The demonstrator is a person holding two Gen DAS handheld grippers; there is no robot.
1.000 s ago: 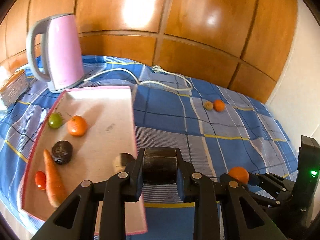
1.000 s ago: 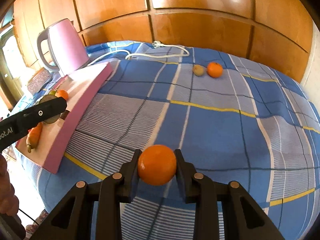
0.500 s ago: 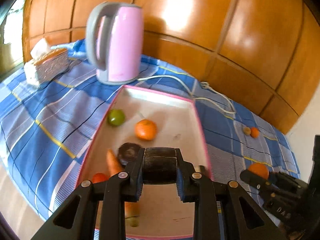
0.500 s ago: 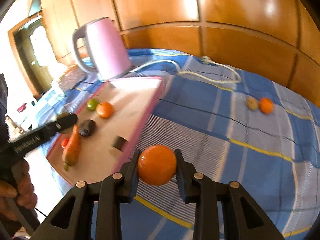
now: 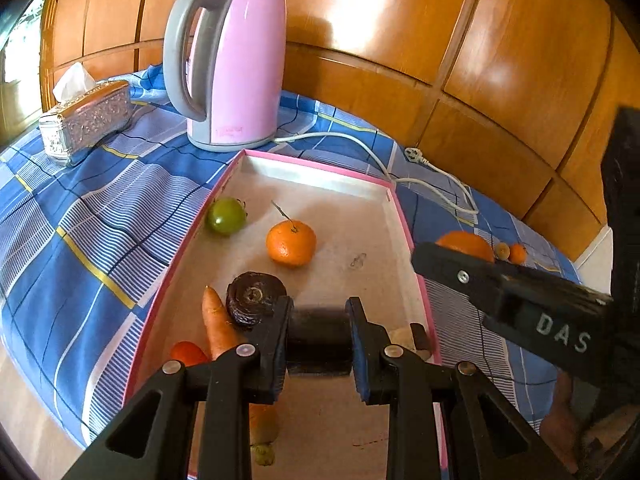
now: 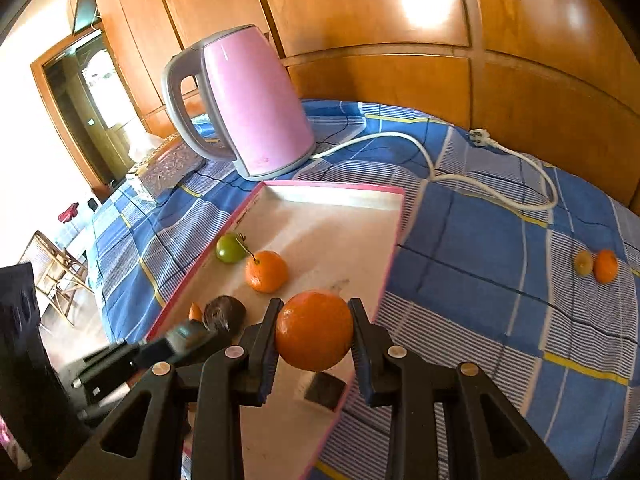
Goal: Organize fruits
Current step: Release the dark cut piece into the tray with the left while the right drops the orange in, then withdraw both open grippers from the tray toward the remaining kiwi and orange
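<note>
Orange fills the near view of the right hand-held gripper [image 6: 314, 330]: its jaws are clamped on a round orange fruit [image 6: 314, 330], and where a second ago that fruit hung over bare blue checked cloth, it now hangs over the near right edge of the pink-rimmed tray [image 6: 394, 216]; the carry has brought it to the drop zone, though it is not yet released; the left hand-held gripper [image 5: 319, 340] is likewise clamped, on a dark stubby cylinder-shaped piece [image 5: 319, 340], and its view has swung from the tray's right side to a position over the tray's near end; a similar dark piece [image 6: 324, 390] already lies by the right rim; beyond the fingers sit a carrot [image 5: 218, 326], a small red fruit [image 5: 188, 354], a dark round wrinkled item [image 5: 254, 298], then a stemmed mandarin [image 5: 291, 242] and a green fruit [image 5: 226, 216] toward the far left wall; both loads look ready to be set down, and free floor remains in the tray's middle and far end; farther off, on the bed's cloth, a small orange fruit [image 6: 605, 266] and a brownish fruit [image 6: 584, 263] lie touching, still to be collected, I judge; behind the tray stand the pink kettle [image 6: 256, 108] with its white cord [image 6: 440, 164], and a tissue box [image 5: 86, 120].
</note>
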